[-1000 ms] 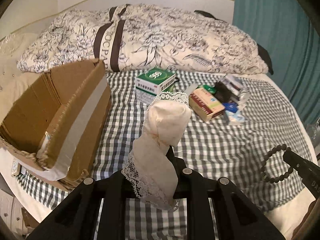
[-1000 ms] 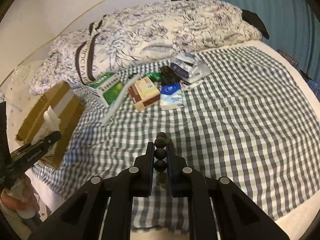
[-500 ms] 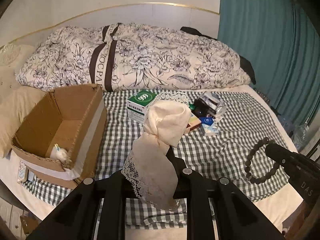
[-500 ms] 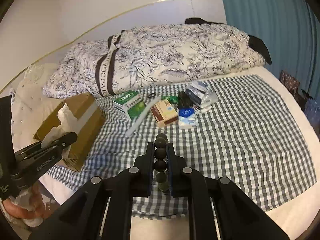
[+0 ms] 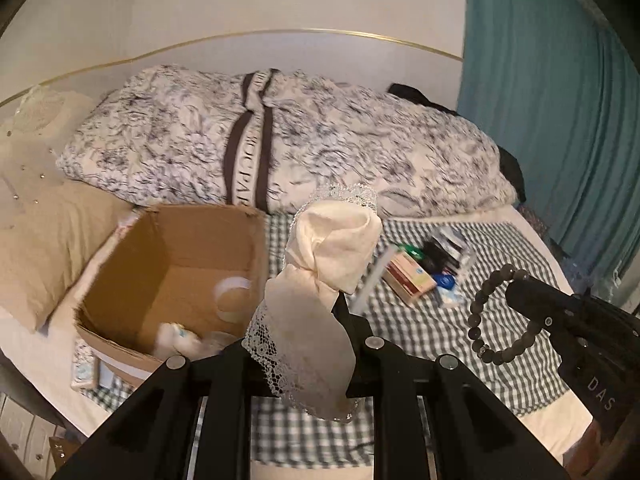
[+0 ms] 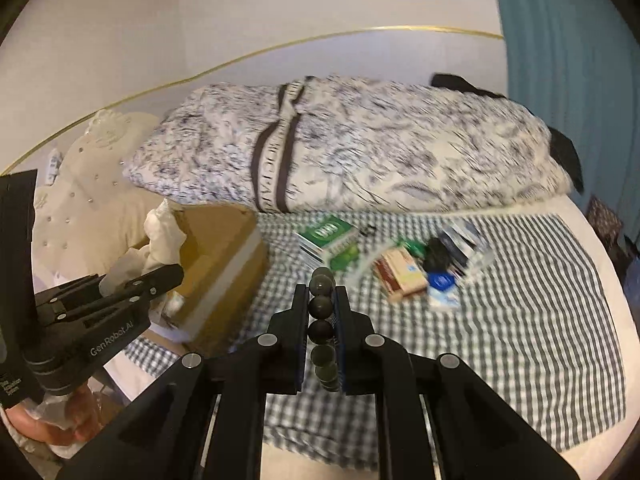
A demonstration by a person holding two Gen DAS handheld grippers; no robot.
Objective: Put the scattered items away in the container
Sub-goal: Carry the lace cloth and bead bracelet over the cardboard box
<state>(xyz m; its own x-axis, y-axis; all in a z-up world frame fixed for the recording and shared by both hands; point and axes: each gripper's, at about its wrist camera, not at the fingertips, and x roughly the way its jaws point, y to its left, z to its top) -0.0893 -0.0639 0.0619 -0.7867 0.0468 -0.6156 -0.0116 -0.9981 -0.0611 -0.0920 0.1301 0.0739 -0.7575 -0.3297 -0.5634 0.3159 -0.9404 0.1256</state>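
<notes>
Left tool (image 5: 308,316) clamped on lace cloth (image 5: 320,280), now nearer the box (image 5: 176,272) at lower left, more of its inside showing, right tool (image 6: 322,320) clamped on beads (image 6: 322,308), raised higher above the bed (image 6: 520,320)

A cream, lace-edged cloth (image 5: 320,280), dark grey bead bracelet (image 5: 496,312), brown cardboard box (image 5: 176,272), green-and-white checked sheet (image 6: 540,340), teal curtain (image 5: 560,120).

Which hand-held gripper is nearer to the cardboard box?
Left. The left hand-held gripper, shut on a lace-edged cloth, sits right at the cardboard box. The right hand-held gripper, shut on a bead bracelet, is farther off over the checked blanket.
</notes>
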